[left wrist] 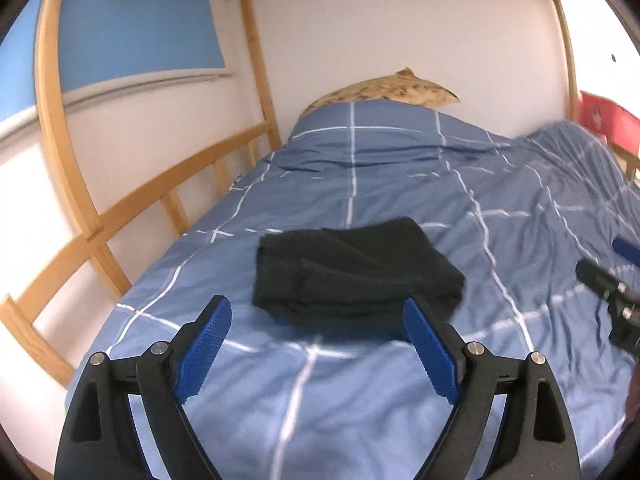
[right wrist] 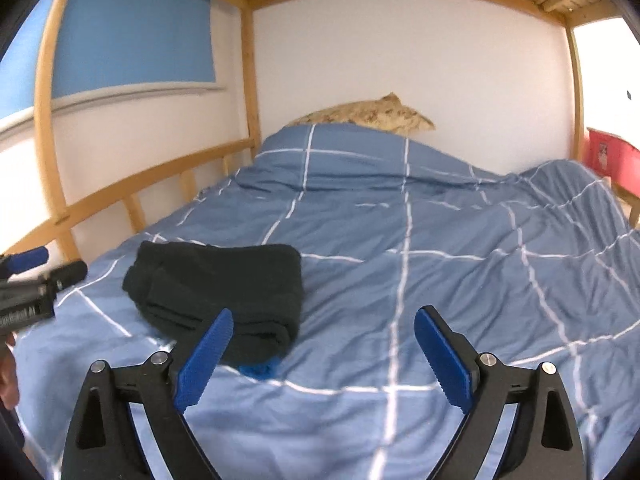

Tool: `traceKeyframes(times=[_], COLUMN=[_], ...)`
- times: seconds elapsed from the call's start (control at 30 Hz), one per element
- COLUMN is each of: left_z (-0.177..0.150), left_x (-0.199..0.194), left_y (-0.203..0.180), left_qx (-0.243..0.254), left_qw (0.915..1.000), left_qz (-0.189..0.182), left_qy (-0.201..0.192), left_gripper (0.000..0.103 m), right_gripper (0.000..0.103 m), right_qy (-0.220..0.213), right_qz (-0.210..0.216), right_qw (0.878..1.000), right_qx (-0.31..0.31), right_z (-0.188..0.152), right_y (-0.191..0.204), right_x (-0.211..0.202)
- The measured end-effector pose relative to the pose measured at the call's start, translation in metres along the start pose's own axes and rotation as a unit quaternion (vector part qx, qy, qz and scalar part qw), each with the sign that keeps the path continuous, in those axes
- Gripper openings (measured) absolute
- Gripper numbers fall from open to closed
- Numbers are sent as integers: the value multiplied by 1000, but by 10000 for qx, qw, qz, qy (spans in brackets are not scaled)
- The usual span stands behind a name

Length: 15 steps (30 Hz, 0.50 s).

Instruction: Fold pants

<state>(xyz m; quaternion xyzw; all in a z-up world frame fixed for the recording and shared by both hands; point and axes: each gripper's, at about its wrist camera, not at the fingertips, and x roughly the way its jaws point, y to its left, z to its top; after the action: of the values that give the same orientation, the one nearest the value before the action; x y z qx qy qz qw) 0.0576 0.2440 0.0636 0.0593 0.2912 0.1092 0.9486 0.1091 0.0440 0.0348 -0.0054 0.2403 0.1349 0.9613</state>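
Note:
The black pants lie folded in a compact stack on the blue checked duvet. They also show in the right wrist view, left of centre. My left gripper is open and empty, just in front of the stack. My right gripper is open and empty, to the right of the stack, its left finger overlapping the stack's near edge. The right gripper shows at the right edge of the left wrist view; the left gripper shows at the left edge of the right wrist view.
A wooden bunk frame rail runs along the left side, with slats overhead. A patterned pillow lies at the head of the bed by the white wall. A red object stands at the far right. A small blue scrap peeks from under the stack.

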Motion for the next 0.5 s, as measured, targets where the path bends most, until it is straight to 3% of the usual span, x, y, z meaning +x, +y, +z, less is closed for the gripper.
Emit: traceKeyframes(times=[0.17,0.23,0.4,0.5], left_z=[-18,-23,-34,-39], left_x=[-46,-63,-94,-107], left_y=[-43,-55,-81,-96], left_qx=[242,179,13,-72], left_qw=[9989,9983,9967,9963], left_qz=[-6,-68,-469,-497], left_qy=[-410,-557,-663,-695], left_gripper=[89,95,99,101], right_gripper=[93,93,93,93], right_qy=[-18,-42,-79,-46], right_qz=[-67,-99,-133,-117], right_qw=[9999,9999,9999,9999], right_qx=[-96,-92,-18,32], right_z=[-14,-19,-36,-43], right_y=[-28,-38,-60,-70], right_x=[-45,-60,-98,-112])
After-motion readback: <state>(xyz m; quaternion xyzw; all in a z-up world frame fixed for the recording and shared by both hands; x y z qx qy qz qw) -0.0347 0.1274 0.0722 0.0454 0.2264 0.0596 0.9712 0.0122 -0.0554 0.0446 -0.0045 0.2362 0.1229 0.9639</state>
